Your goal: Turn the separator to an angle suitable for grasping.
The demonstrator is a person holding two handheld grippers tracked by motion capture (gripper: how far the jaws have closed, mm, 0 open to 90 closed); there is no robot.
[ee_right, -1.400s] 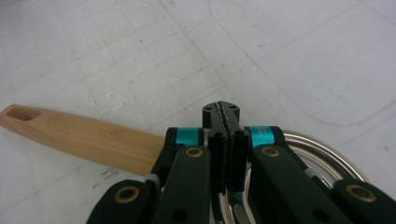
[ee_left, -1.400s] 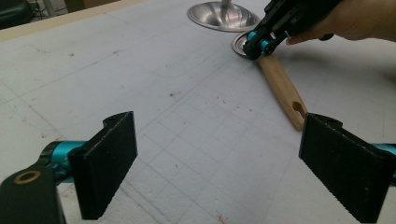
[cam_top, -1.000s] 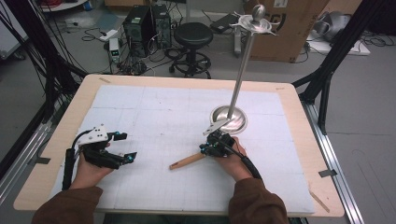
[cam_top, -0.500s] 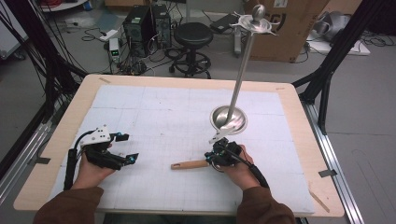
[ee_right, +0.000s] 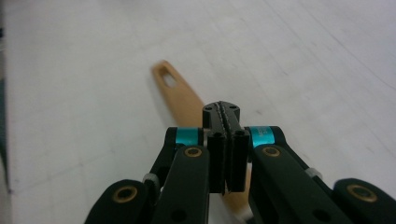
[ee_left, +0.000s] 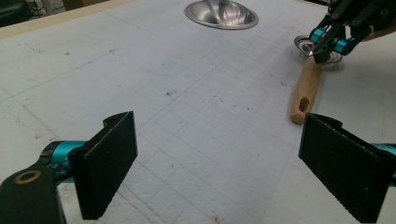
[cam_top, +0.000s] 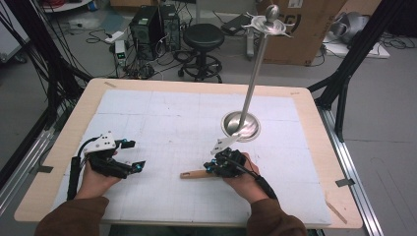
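Note:
A utensil with a wooden handle (cam_top: pixel 193 174) lies on the white mat, its handle pointing left. Its metal end (ee_left: pixel 304 45) sits under my right gripper (cam_top: pixel 212 168), whose jaws are shut on the utensil where the handle meets the metal. In the right gripper view the jaws (ee_right: pixel 224 112) press together over the handle (ee_right: pixel 180 95), which has a slot at its far end. My left gripper (cam_top: pixel 134 154) rests at the front left with its jaws wide open (ee_left: pixel 219 135) and nothing between them. A metal stand's round base (cam_top: pixel 241 125) sits just behind the right gripper.
The stand's thin pole (cam_top: pixel 253 78) rises to a hooked top (cam_top: pixel 268 20) over the table's far edge. The white gridded mat (cam_top: pixel 162 123) covers most of the wooden table (cam_top: pixel 314 123). A stool and computer gear stand on the floor beyond.
My right gripper has drawn back from the stand's base toward the table's front edge, and the utensil's gripped end has swung with it. The left gripper has stayed put.

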